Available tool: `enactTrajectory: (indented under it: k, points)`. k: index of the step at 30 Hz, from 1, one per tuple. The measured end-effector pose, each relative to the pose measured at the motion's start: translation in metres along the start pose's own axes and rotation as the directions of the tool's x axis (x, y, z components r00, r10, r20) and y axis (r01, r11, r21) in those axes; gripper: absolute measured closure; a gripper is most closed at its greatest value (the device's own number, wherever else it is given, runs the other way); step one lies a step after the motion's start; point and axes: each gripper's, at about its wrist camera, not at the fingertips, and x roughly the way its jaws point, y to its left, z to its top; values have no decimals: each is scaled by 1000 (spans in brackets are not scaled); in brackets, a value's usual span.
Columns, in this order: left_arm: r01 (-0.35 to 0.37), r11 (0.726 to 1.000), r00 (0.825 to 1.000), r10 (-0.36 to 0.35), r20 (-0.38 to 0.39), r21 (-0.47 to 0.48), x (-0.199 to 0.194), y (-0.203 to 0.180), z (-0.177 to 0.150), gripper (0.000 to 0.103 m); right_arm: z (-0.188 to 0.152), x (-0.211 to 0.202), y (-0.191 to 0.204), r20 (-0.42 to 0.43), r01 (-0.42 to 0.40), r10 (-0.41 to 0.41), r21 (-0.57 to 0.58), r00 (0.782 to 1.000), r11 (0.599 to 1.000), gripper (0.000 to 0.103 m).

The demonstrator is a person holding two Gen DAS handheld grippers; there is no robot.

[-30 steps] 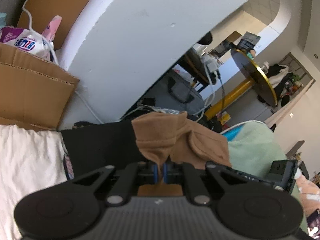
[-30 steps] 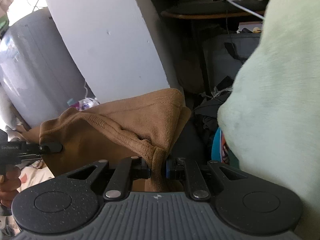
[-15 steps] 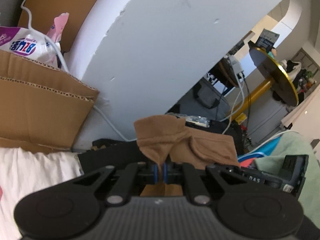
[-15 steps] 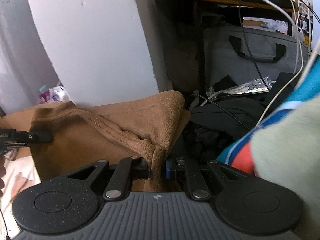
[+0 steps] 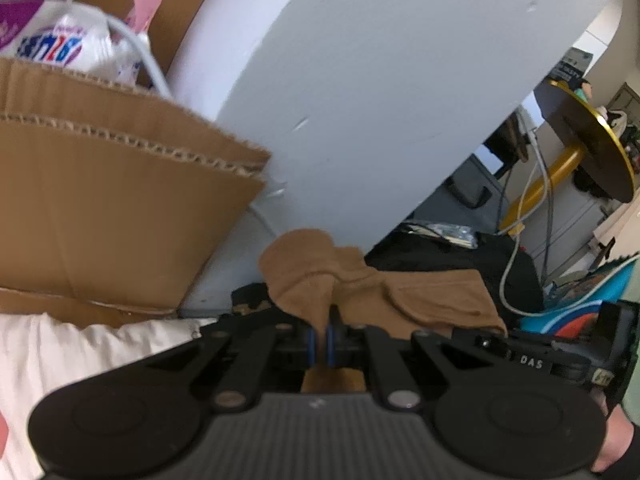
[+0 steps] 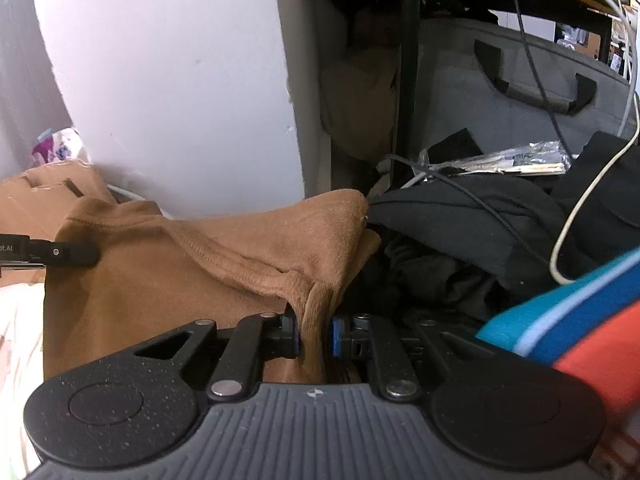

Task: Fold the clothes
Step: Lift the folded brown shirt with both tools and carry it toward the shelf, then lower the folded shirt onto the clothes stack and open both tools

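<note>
A brown garment (image 5: pixel 384 292) is stretched between both grippers. My left gripper (image 5: pixel 320 344) is shut on one edge of it, its blue pads pinching a fold of cloth. My right gripper (image 6: pixel 314 336) is shut on the opposite hemmed edge of the brown garment (image 6: pixel 192 276), with a thick bunch of fabric between its pads. In the right wrist view the left gripper's fingertip (image 6: pixel 68 254) shows at the far left, on the cloth. In the left wrist view the right gripper's body (image 5: pixel 560 356) and a hand (image 5: pixel 616 444) show at the lower right.
A cardboard box (image 5: pixel 104 208) holding a plastic bag (image 5: pixel 68 46) stands at the left, against a white pillar (image 5: pixel 380 80). White bedding (image 5: pixel 72 360) lies below. Dark clothes (image 6: pixel 460 240), cables (image 6: pixel 576 208), a grey bag (image 6: pixel 520 96) and blue-orange fabric (image 6: pixel 580 320) crowd the right.
Both grippers have come down and moved toward the pillar and the box with the brown garment held. The pale green cloth has left the right wrist view; dark clothes and cables now show.
</note>
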Motion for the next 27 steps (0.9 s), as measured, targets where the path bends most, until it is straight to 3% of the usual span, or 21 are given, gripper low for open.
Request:
enactTrajectory:
  k: [4,6,8,10,17,24,27]
  points:
    - [-15,1000,1000,15,-11,-11,16,15,-6,96,-7,20,2,1,33,-33,-29,999,999,85]
    - [-21,999,1000,21,-18,-25,22,22,-10,96,-9,27,4,2,57,-56,-52,998,997,80]
    - [-22,998,999,21,-25,-52,26,29,-13,94,-10,33,5,-3,80,-80,-82,997,993,68]
    - [-31,998,999,29,-29,-61,25,31,-14,88,-9,34,5,-11,84,-85,-93,996,992,66]
    - [-61,998,998,61,-23,-9,-3,25,-11,67,-6,8,4,22,119,-118,-42,993,992,63]
    - [-66,997,998,65,11,39,-35,14,-12,67,-9,-29,19,137,149,-138,-70,981,986,63]
    - [-41,998,999,41,22,45,-42,4,-16,67,-8,-32,23,148,123,-111,-70,983,990,66]
